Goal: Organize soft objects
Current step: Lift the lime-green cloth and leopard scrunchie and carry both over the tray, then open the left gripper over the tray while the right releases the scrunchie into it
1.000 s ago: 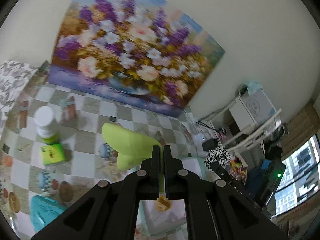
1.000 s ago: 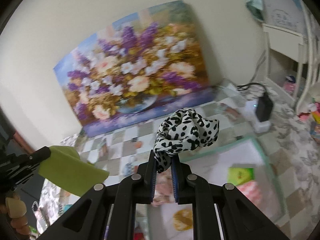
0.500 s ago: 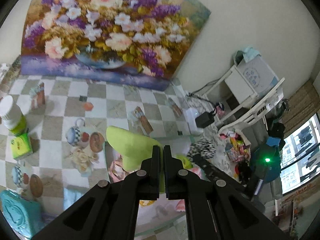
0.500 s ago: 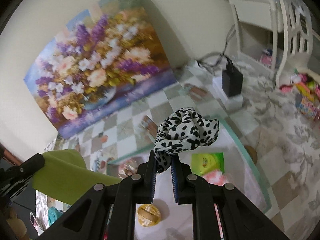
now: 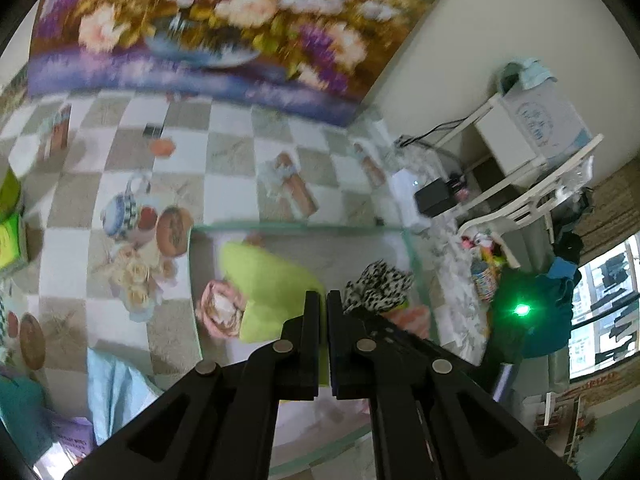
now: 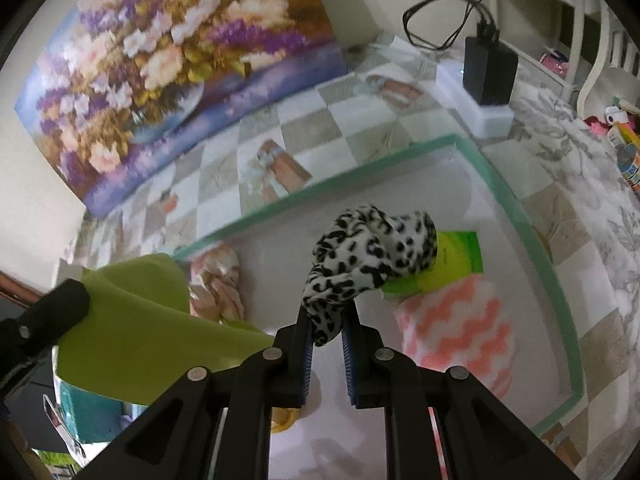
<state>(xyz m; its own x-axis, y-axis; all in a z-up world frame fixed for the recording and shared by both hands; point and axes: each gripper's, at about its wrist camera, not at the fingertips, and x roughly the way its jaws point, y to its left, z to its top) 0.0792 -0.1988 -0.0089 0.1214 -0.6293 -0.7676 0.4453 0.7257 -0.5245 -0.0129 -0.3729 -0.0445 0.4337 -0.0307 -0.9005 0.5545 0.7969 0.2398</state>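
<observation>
While you are holding both tools over the glass tray (image 6: pixel 516 216), your right gripper (image 6: pixel 326 322) is pinching the spotted scrunchie (image 6: pixel 372 256) by its lower end — the rest of the black-and-white fabric is bunching up above the blue pads, over the tray's white floor. Your left gripper (image 5: pixel 323 300) is pressing its fingers nearly together on the green cloth (image 5: pixel 272 292); a thin strip of green is showing in the slit between them, and the cloth is fanning out ahead over the tray's left part. From the right wrist view that cloth (image 6: pixel 132 328) is hanging as a broad flat sheet from the left tool's black tip at the left edge.

Inside the tray you are looking down on a pink satin scrunchie (image 6: pixel 218 284) near the back-left rim, a pink-and-white zigzag ball (image 6: pixel 460 328) to the right, and a bright green packet (image 6: pixel 460 256) just behind it, partly hidden by the spotted fabric.

The tray is resting on a checked tablecloth (image 5: pixel 224 148) — a flower painting (image 6: pixel 160 52) is leaning against the wall behind.
</observation>
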